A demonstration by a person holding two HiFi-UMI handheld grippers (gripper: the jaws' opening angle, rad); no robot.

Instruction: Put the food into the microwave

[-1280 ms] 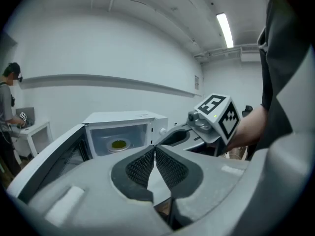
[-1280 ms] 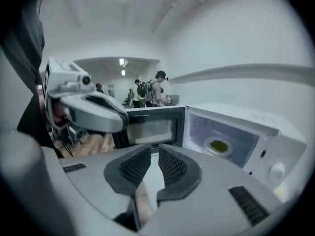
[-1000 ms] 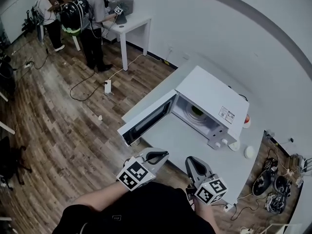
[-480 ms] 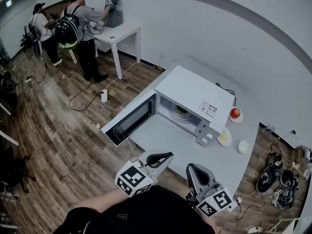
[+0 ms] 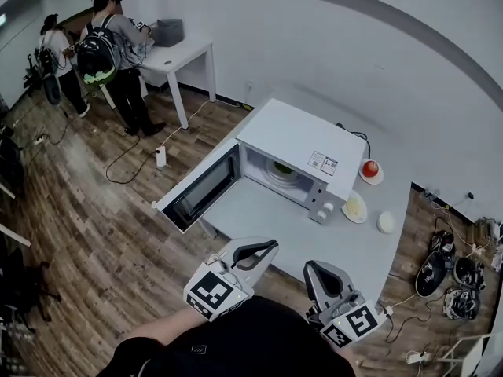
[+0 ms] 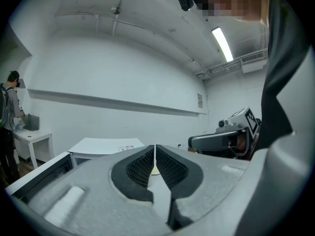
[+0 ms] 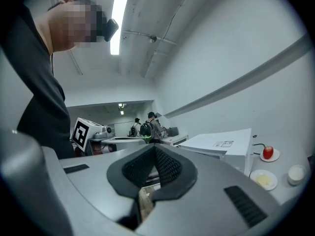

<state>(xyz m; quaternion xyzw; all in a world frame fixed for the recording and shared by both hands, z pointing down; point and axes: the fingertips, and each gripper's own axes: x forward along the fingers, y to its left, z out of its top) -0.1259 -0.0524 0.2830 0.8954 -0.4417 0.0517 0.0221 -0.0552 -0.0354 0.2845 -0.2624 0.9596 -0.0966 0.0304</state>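
While both claws hang back near my chest, head view: left gripper (image 5: 269,246) and right gripper (image 5: 311,268) are pinched closed and empty. The food plate (image 5: 355,208) sits on the table (image 5: 259,218) just right of the open microwave (image 5: 295,144), with an apple (image 5: 369,167) behind it. Left gripper view: pads together, nothing between. Right gripper view: same. The plate looks light, rigid and slick, so I'd pinch the rim and keep it level. Versus a second ago, the microwave is farther off and the right jaws have closed.
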